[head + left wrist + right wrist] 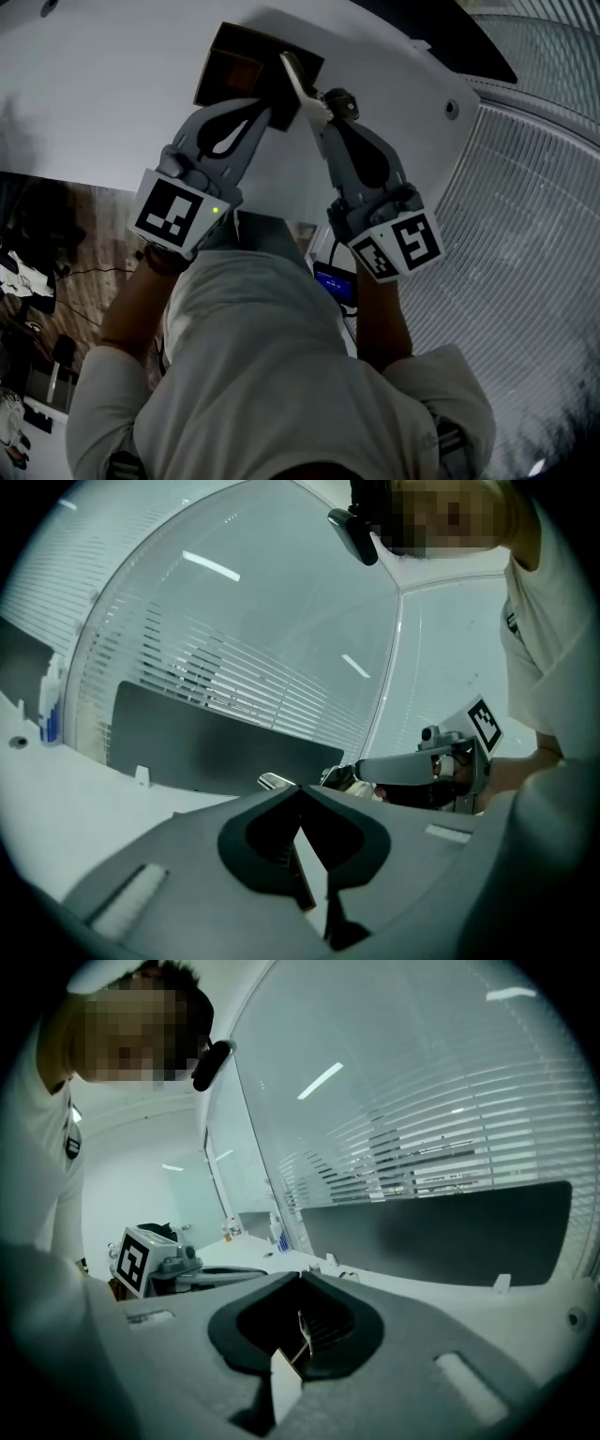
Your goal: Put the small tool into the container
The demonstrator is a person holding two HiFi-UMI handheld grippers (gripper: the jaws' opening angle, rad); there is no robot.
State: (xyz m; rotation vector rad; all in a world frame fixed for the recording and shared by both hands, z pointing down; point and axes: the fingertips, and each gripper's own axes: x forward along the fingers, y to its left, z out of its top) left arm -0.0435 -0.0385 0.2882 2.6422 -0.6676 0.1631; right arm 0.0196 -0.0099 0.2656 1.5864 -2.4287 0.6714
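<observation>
The right claw (pixel 315 103) is clenched on the small pale tool (pixel 298 80), whose long axis slants from it across the right rim of the dark container (pixel 225 75). The left claw (pixel 276 109) pinches that container's near wall, apparently steadying it on the white bench (pixel 103 94).

At the far side, the container (pixel 258 66) is dark brown with an orange-brown patch inside, and the small tool (pixel 298 80) is pale cream. The left gripper (pixel 274 111) and right gripper (pixel 312 98) are grey, with black-and-white squares patterning their cubes. The table (pixel 112 94) is white, and the blinds (pixel 525 187) on the right are finely striped.
</observation>
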